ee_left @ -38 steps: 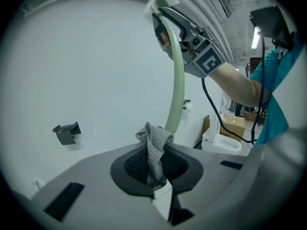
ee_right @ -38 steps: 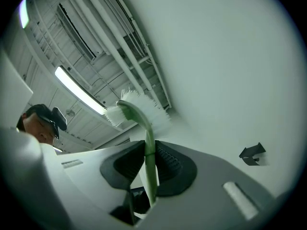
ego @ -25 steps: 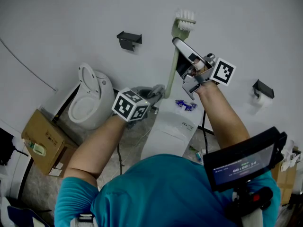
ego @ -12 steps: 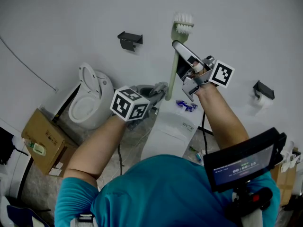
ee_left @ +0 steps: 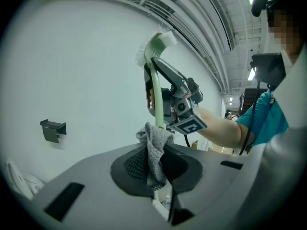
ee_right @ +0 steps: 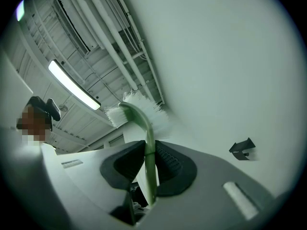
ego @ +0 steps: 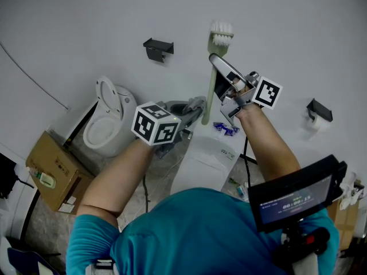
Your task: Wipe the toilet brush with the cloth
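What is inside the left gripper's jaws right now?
A grey cloth, bunched up and pinched there, meeting the toilet brush handle just above. The cloth covers whatever stretch of handle may run inside the left gripper, so that cannot be seen.

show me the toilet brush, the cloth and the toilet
toilet brush (ego: 221,36), head view, white bristle head
cloth (ee_left: 154,151), left gripper view, middle of the grey bunch
toilet (ego: 103,130), head view, bowl
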{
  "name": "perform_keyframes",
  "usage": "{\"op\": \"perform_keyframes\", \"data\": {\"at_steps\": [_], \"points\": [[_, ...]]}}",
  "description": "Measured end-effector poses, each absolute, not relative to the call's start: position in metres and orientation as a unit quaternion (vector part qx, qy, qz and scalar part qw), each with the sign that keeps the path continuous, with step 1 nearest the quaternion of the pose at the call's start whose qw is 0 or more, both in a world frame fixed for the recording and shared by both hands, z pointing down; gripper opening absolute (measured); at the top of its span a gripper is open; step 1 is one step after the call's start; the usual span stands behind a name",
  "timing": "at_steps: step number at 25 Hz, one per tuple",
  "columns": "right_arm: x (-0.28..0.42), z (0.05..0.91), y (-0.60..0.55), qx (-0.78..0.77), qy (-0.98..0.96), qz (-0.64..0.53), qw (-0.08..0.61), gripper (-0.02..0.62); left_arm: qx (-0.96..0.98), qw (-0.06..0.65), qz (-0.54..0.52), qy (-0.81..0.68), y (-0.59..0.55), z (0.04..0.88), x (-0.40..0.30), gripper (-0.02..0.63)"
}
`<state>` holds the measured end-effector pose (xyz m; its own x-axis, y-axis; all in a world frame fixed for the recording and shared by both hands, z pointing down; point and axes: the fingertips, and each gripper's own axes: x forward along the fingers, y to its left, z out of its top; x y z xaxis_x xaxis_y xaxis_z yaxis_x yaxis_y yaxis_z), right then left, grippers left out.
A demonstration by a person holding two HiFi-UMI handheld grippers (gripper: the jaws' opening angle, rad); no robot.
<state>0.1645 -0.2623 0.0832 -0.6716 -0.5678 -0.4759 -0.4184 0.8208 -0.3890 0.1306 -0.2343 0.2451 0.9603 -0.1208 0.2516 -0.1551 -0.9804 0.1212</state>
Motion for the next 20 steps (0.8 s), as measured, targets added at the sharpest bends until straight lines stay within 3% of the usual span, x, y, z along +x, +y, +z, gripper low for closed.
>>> {"op": "perform_keyframes", "data": {"at_steps": [20], "points": [[0.162, 0.108, -0.268, -0.285, 0.902, -0.143, 0.291, 0.063, 0.991, 0.109, 0.060, -0.052, -0.233, 0.201, 0.128, 0.038]]}}
